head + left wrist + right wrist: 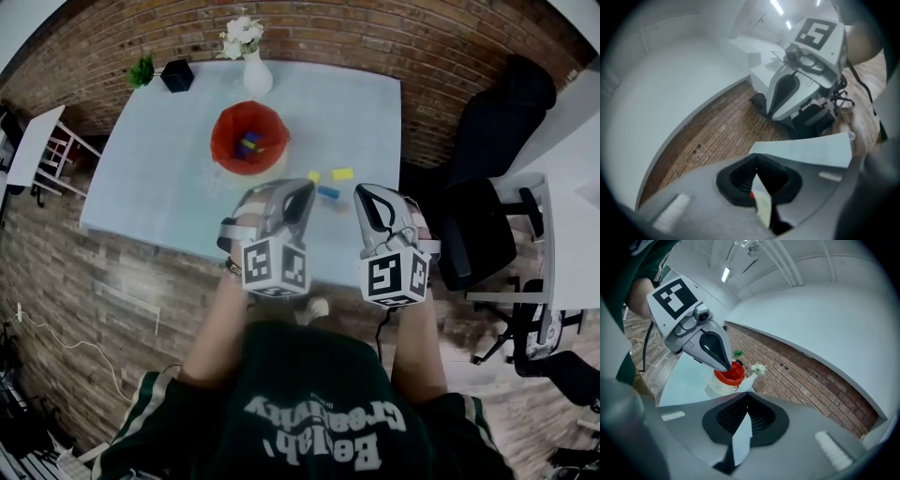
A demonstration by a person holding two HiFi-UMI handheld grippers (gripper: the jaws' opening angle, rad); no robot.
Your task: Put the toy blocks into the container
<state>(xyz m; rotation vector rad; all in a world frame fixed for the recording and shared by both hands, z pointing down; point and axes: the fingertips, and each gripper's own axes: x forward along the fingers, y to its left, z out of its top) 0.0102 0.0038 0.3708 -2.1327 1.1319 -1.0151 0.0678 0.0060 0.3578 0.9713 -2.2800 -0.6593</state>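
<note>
1. Both grippers hang over the near edge of the table (159,178). The left gripper (298,192) has its jaws pressed together with nothing in them. The right gripper (367,195) looks the same, closed and empty.
2. Three loose toy blocks lie between the two gripper tips: a blue block (328,192) nearest, with a yellow block (343,173) and a smaller yellow piece (314,175) just beyond it. More blocks are already in the red container (221,141), to the far left of these.
3. Risk: a descent with closed jaws would likely shove a block rather than take it. The jaws need to open first.
4. Risk: the blocks lie close together, so a jaw reaching for one may knock its neighbour towards the near edge.
5. Risk: the grippers sit side by side, so reaching together could make them collide.
6. Risk: the container looks soft-sided, and a clip on its rim during the drop might tip it.
7. Surroundings: a white vase (257,75) with flowers stands behind the container. A black box (177,75) and a small plant (142,70) are at the far left, and office chairs (473,234) are off to the right. Nothing lies between the blocks and the container.
</note>
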